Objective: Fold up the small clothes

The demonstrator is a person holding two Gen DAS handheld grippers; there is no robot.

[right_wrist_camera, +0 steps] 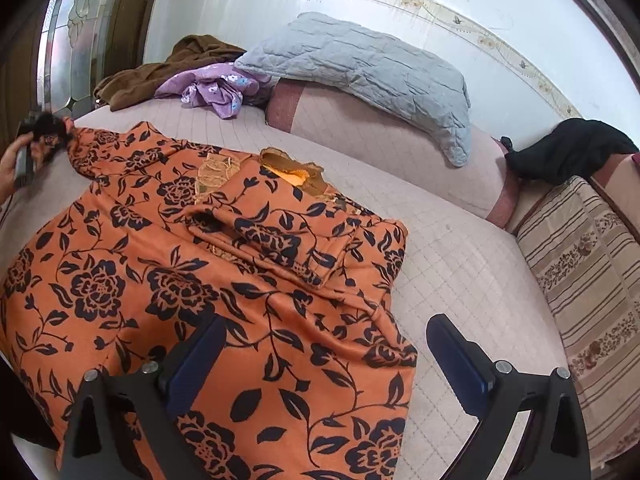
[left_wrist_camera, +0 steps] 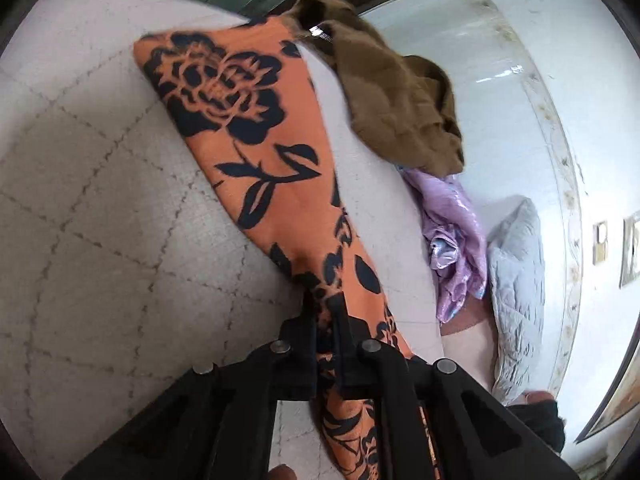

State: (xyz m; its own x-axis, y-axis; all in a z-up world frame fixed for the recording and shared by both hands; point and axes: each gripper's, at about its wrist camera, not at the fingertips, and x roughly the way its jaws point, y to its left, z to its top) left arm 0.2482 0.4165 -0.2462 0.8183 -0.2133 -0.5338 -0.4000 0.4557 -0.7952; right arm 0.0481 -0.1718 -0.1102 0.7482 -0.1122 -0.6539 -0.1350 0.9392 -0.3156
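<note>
The left gripper [left_wrist_camera: 324, 312] has its fingers clamped on the orange top [right_wrist_camera: 192, 288], which lies on the bed [right_wrist_camera: 460, 264]. The right gripper [right_wrist_camera: 324, 356] hovers fingers apart over its hem; the lower edge is cut off.

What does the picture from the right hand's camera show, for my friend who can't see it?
An orange top with black flowers lies spread on a quilted bed. The right claw hovers open over its near edge. Far left, the left claw pinches one sleeve.
</note>
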